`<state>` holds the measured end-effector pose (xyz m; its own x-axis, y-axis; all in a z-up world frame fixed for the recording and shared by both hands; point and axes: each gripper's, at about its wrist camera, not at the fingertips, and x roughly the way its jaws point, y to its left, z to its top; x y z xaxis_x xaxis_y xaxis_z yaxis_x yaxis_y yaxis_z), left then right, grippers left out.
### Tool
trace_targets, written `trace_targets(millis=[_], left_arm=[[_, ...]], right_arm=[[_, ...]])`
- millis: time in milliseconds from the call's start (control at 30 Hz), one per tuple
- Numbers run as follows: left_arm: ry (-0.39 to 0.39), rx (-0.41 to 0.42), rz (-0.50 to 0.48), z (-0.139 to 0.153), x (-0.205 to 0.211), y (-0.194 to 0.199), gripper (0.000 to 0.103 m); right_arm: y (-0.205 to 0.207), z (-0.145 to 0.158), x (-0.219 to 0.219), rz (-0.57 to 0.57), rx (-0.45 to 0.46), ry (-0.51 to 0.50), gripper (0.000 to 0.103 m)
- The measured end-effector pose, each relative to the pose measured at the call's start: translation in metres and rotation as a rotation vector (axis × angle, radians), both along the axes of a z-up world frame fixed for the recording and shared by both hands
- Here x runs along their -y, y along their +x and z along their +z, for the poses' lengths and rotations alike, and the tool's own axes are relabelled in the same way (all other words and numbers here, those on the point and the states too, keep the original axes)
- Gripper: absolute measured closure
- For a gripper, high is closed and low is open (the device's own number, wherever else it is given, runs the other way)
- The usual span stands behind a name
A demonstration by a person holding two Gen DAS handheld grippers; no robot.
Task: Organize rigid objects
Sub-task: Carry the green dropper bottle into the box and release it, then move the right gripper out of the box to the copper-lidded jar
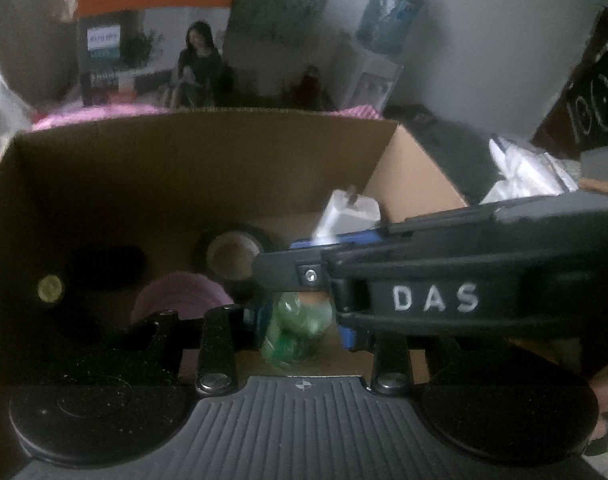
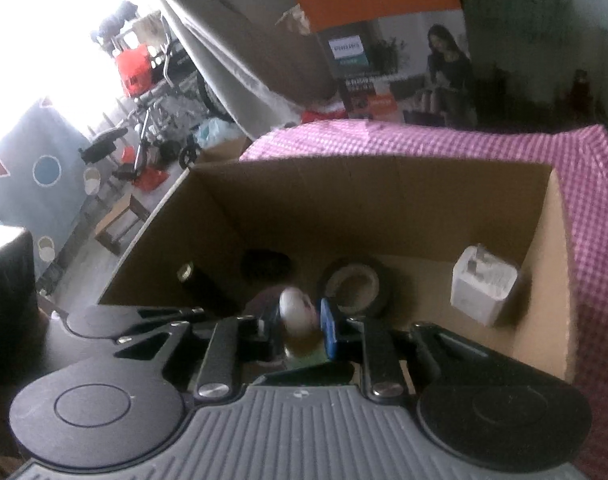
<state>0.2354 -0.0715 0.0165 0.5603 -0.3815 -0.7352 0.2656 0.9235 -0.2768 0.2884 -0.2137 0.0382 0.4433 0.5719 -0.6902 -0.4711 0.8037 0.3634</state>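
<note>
Above the box (image 2: 383, 208), the left claw (image 1: 300, 320) grips a green bottle (image 1: 296, 328) and the right claw (image 2: 300, 326) grips a white-capped bottle (image 2: 298, 314).

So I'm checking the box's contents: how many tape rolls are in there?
1. A dark tape roll lies flat on the floor of the cardboard box, near the middle, left of the white charger. The tools hide the box's near part, so another could be hidden.
</note>
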Motion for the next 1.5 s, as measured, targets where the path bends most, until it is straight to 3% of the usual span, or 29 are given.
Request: trace_targets(millis=[333, 500, 633, 800, 867, 1000, 1133, 1267, 1500], left_arm=[[-0.025, 0.002, 0.002, 0.000, -0.005, -0.002, 0.067], [-0.019, 0.077, 0.023, 0.014, -0.011, -0.014, 0.044], [-0.007, 0.158, 0.025, 0.033, -0.014, -0.040, 0.031], [-0.021, 0.247, 0.021, 0.053, -0.024, -0.087, 0.012], [-0.019, 0.277, 0.013, 0.057, -0.028, -0.107, 0.007], [0.007, 0.279, 0.002, 0.050, -0.041, -0.142, 0.006], [0.058, 0.239, 0.022, 0.026, -0.055, -0.167, 0.006], [0.075, 0.194, 0.065, 0.005, -0.068, -0.181, 0.006], [0.051, 0.172, 0.071, -0.016, -0.076, -0.192, 0.008]], right_arm=[[-0.005, 0.002, -0.005, 0.015, 0.003, -0.054, 0.078], [-0.012, 0.015, 0.000, -0.001, 0.030, -0.027, 0.076], [-0.041, 0.034, 0.014, -0.042, 0.093, 0.030, 0.055], [-0.097, 0.056, 0.031, -0.085, 0.196, 0.093, 0.046], [-0.123, 0.062, 0.035, -0.100, 0.235, 0.110, 0.041], [-0.164, 0.064, 0.037, -0.123, 0.269, 0.128, 0.040], [-0.191, 0.053, 0.033, -0.119, 0.242, 0.152, 0.039], [-0.198, 0.029, 0.024, -0.113, 0.151, 0.183, 0.039], [-0.188, -0.009, 0.005, -0.120, 0.036, 0.208, 0.039]])
